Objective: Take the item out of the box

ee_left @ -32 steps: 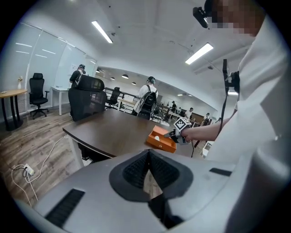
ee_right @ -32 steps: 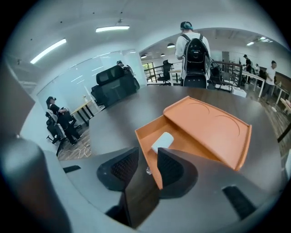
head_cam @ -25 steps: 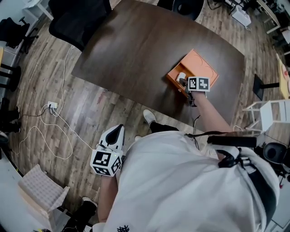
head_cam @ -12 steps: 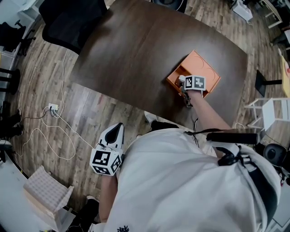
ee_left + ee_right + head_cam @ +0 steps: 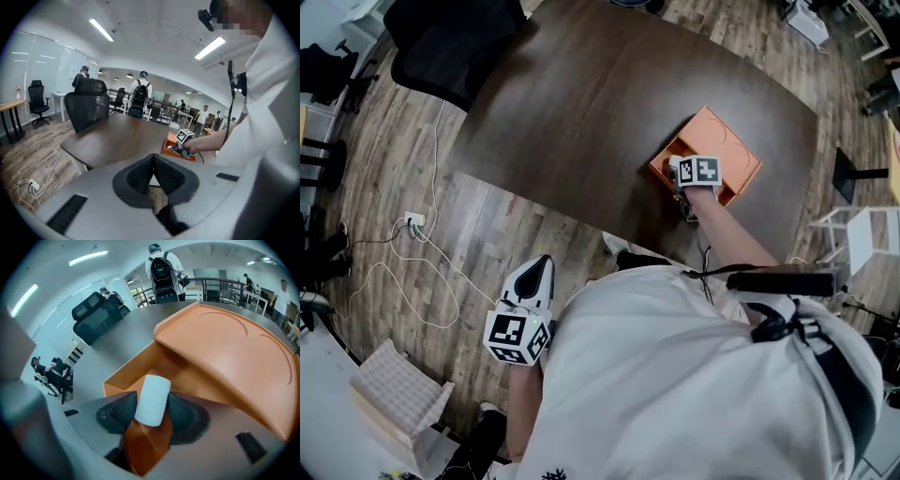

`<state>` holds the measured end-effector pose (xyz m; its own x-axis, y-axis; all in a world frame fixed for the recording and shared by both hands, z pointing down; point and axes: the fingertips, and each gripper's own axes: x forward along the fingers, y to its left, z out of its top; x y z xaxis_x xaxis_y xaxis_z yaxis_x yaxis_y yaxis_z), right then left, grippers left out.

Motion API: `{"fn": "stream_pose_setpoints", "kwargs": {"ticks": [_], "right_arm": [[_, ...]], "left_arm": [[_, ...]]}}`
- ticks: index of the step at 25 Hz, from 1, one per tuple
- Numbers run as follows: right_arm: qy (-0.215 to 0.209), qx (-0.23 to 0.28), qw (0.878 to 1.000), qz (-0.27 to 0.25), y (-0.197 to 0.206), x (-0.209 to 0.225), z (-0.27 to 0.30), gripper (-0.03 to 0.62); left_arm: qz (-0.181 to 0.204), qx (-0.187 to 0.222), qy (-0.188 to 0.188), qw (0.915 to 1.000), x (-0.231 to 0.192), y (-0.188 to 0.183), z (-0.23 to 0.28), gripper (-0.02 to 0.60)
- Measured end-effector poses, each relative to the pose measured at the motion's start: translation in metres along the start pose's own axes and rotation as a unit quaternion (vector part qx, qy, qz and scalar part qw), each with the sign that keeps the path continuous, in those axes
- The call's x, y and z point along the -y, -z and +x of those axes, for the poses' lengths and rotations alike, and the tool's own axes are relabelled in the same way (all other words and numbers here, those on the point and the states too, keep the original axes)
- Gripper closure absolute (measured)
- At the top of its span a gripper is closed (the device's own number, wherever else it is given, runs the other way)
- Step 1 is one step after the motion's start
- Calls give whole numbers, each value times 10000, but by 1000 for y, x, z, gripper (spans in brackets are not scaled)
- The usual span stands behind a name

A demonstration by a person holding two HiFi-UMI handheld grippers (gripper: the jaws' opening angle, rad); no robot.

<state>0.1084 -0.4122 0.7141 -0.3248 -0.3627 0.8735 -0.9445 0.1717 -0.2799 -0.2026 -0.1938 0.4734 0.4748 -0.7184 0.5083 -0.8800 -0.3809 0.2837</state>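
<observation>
An orange box [image 5: 727,150] lies on the dark table [image 5: 581,103] with its lid [image 5: 225,348] partly slid off the near end. A white cylinder [image 5: 152,399] rests in the open compartment, and only a sliver of it [image 5: 674,166] shows in the head view. My right gripper [image 5: 152,412] reaches into that opening, its jaws closing with both pads touching the cylinder's sides. The left gripper [image 5: 538,270] hangs low beside my body, away from the table, with its jaws together and nothing between them [image 5: 153,158].
A black office chair [image 5: 441,37] stands at the table's far left corner. A power strip with cables [image 5: 412,221] lies on the wood floor. A cardboard box with white foam [image 5: 389,394] sits at the lower left. People stand far back in the room.
The right gripper has edged forward over the box's open end and now covers most of the white cylinder. The left gripper has hardly moved.
</observation>
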Motion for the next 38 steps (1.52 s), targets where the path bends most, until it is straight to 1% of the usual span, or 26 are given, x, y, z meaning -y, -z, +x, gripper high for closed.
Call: {"fn": "stream_pose_setpoints", "kwargs": {"ticks": [4, 16, 26, 33, 38], "right_arm": [[-23, -30, 10000, -85, 2, -1, 1, 405], [2, 50, 9992, -385, 1, -12, -5, 416], [71, 239, 9976, -649, 5, -15, -37, 418], [49, 388, 9955, -860, 10, -26, -63, 418], [-23, 524, 9932, -1040, 17, -44, -82, 418]], "left_arm": [[-47, 5, -45, 10000, -2, 6, -5, 571], [-95, 40, -18, 9999, -5, 21, -23, 571], [-13, 139, 103, 9998, 4, 29, -37, 571], [16, 220, 160, 9996, 12, 38, -51, 571], [17, 255, 206, 9995, 18, 50, -63, 571]]}}
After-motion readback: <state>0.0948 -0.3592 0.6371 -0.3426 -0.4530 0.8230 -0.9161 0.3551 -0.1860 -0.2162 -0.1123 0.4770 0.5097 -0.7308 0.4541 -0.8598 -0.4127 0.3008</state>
